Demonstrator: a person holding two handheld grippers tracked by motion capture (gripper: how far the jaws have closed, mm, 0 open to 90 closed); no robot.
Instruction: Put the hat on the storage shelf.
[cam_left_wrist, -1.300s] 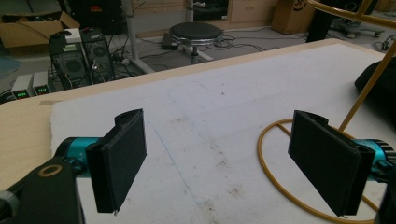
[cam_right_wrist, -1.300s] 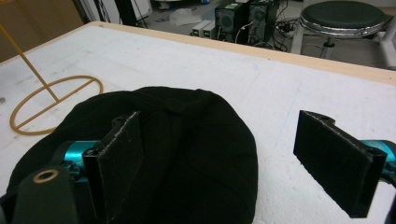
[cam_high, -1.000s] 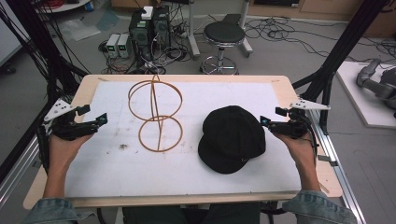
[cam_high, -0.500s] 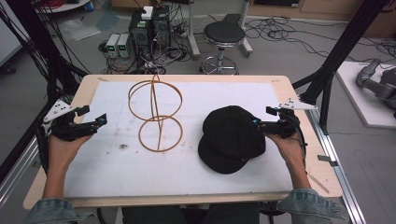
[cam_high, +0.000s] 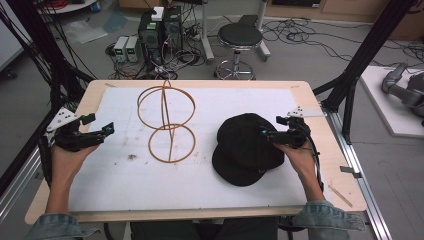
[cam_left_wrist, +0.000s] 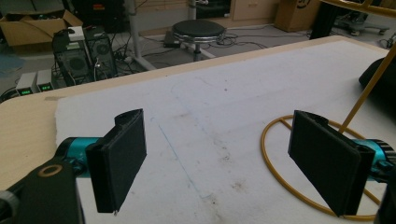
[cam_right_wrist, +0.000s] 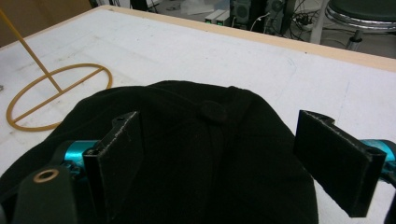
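1 black cap (cam_high: 246, 147), 1 wire stand (cam_high: 166, 121), 2 grippers, both jaws spread.

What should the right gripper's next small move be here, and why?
Probably lower and close on the black cap: the right gripper hovers over its crown with jaws wide open and nothing held, while the left gripper waits open, away from the wire stand.

Setting: a robotics lab or test workshop. Black metal frame posts (cam_high: 361, 60) rise around a wooden table (cam_high: 320, 107) topped with a white mat (cam_high: 230, 100). Computer towers (cam_high: 159, 27), small instrument boxes (cam_high: 126, 48) and loose cables (cam_high: 320, 42) sit on the concrete floor beside a round stool (cam_high: 240, 36).
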